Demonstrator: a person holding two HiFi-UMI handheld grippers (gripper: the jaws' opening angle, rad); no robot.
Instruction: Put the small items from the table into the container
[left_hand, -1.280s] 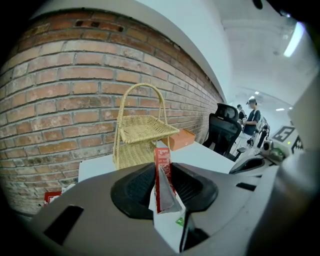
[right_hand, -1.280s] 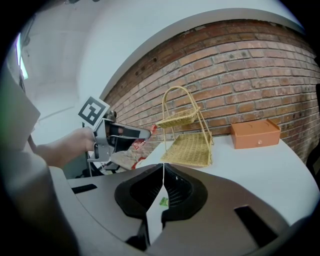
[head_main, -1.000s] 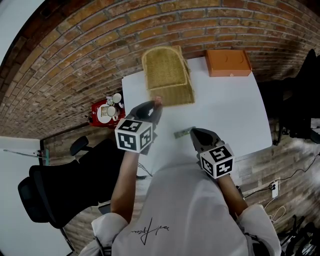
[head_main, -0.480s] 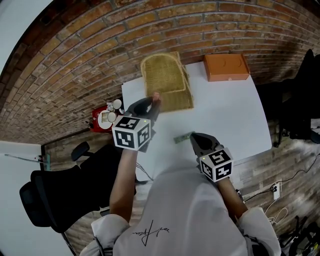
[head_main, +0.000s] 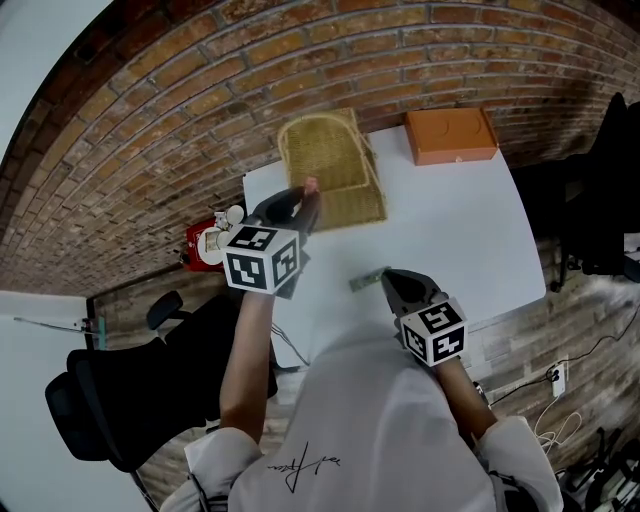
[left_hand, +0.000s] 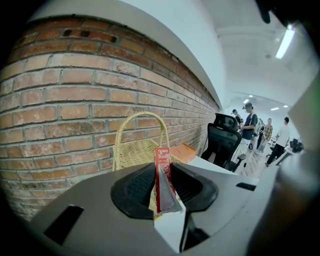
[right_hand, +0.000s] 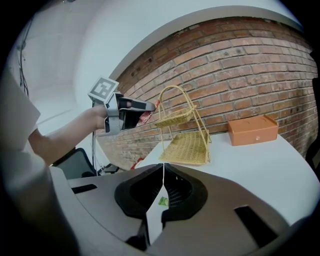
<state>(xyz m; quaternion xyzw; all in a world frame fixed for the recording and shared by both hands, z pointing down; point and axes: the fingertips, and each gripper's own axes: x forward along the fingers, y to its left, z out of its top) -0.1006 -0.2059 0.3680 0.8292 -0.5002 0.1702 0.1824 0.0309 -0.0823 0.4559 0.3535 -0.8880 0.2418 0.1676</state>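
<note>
The left gripper (left_hand: 160, 186) is clamped on a red sachet (left_hand: 162, 156) just before the wicker basket (left_hand: 131, 154); the right gripper (right_hand: 163, 186) is closed, empty.

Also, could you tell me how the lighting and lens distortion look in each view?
Head view: strong fisheye bows the brick wall into an arc; the table is evenly lit. Left gripper view: dark corners, a ceiling light glares at top right, the packet is sharp. Right gripper view: black corners, the basket sharp.
</note>
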